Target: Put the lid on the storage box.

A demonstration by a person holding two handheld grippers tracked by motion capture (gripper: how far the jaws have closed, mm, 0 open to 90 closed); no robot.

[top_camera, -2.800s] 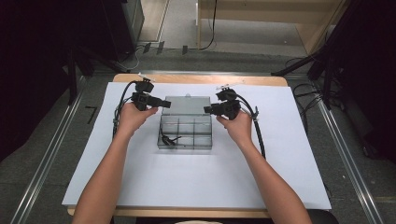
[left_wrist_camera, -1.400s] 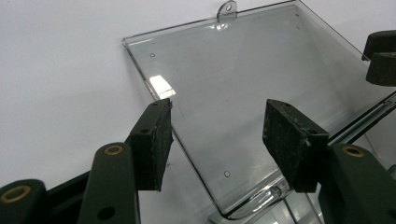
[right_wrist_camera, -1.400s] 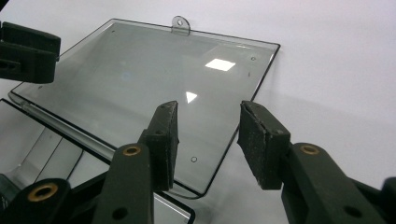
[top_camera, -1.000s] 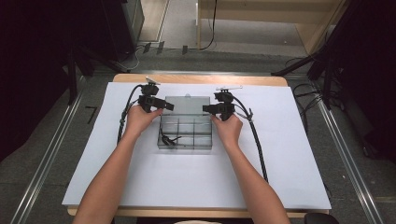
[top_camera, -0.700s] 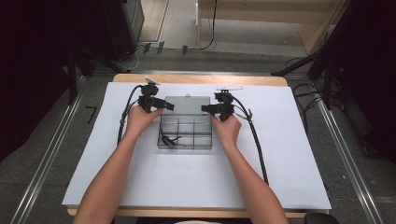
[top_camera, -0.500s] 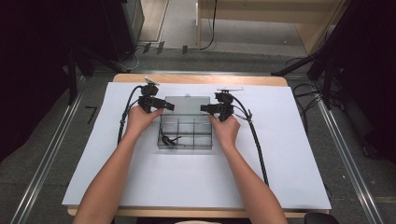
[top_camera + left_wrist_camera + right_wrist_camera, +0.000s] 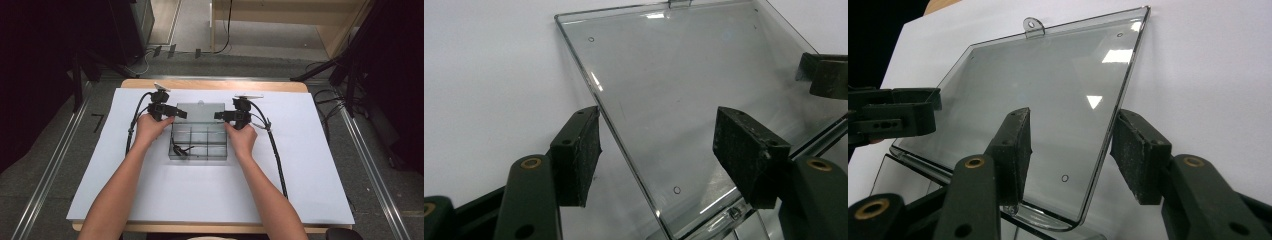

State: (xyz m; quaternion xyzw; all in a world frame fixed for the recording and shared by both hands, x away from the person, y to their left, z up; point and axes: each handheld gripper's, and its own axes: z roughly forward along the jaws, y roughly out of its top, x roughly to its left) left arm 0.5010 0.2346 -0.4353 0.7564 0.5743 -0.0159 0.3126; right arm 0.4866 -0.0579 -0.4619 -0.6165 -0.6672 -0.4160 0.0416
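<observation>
Between the two hand-held grippers, the clear compartment box (image 7: pixel 199 144) is sitting on the white worktop (image 7: pixel 310 165) with its lid (image 7: pixel 684 95) folded back flat. The left hand-held gripper (image 7: pixel 659 150) and right hand-held gripper (image 7: pixel 1070 150) are each straddling a side edge of that lid with jaws apart and pads not pressing, so they should be closing evenly before swinging it over. Compared with a second ago, both sets of jaws have just been opening, and the hands are holding the same spots.

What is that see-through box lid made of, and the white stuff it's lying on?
The lid looks like clear hard plastic with a glossy finish: you see straight through it, and ceiling lights glint off it. It has a small moulded hang tab, which suggests plastic rather than glass. The white sheet looks like matt paper or thin card: flat, no shine. Which one is hard to tell.
</observation>
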